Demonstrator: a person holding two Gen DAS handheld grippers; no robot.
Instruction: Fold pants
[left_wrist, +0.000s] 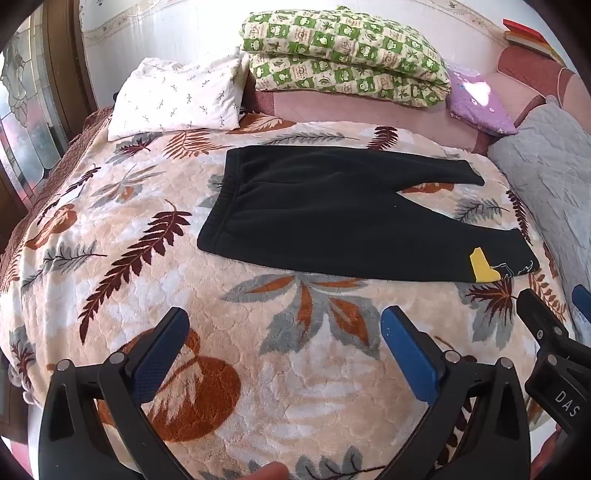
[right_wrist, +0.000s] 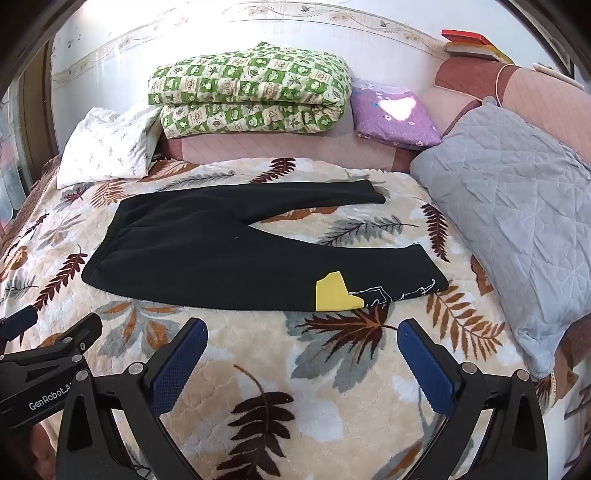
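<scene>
Fleecy leaf-print bed blanket (right_wrist: 280, 387) filled the bkgd. Black fleece pants w/ yellow patch (right_wrist: 221, 258) lay flat on it, unfolded, waistband to left, legs spread to right. L gripper (left_wrist: 284, 332) & R gripper (right_wrist: 301, 343) hovered near pants' front edge, jaws wide apart, holding nothing.

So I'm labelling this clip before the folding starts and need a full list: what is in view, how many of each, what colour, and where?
pants: one, black with a yellow patch, spread flat mid-bed, legs apart
blanket: one, cream with leaf print, covering the bed
white pillow: one, far left
green quilt: one, green and cream check, folded at the back
purple cloth: one, folded, right of the quilt
grey pillow: one, right edge
books: a small stack, red on top, far right corner
left gripper: one, black with blue pads, jaws open, empty
right gripper: one, same, jaws open, empty
</scene>
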